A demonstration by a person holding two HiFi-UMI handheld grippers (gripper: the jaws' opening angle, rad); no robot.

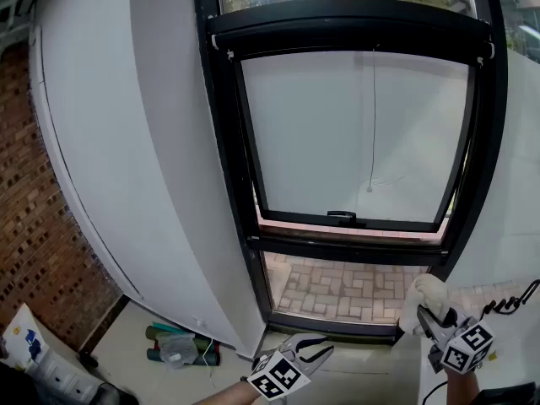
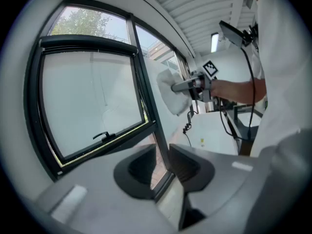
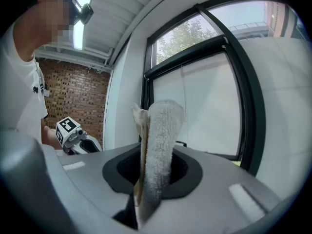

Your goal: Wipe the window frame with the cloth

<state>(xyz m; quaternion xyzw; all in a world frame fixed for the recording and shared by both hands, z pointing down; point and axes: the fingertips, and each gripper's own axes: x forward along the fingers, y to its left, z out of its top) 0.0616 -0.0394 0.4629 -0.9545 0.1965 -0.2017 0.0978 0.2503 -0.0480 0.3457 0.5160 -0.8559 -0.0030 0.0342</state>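
The black window frame [image 1: 228, 184] fills the middle of the head view, with a lower sash tilted open and a black handle [image 1: 341, 217] on its bottom rail. My right gripper [image 1: 429, 317] is at the bottom right, shut on a white fluffy cloth [image 1: 424, 296] that stands up between its jaws [image 3: 158, 140]. The cloth is close to the frame's lower right corner, short of touching it. My left gripper [image 1: 314, 347] hangs low in the middle, below the frame, jaws a narrow gap apart and holding nothing [image 2: 163, 152]. The left gripper view shows the cloth [image 2: 170, 94] beside the frame's upright [image 2: 146, 106].
A white wall panel [image 1: 126, 142] runs left of the frame, with a brick wall [image 1: 34, 209] beyond it. Bottles and a bag [image 1: 177, 344] lie on the floor at its foot. A thin cord [image 1: 372, 125] hangs over the glass. Cables [image 1: 510, 304] lie at the right.
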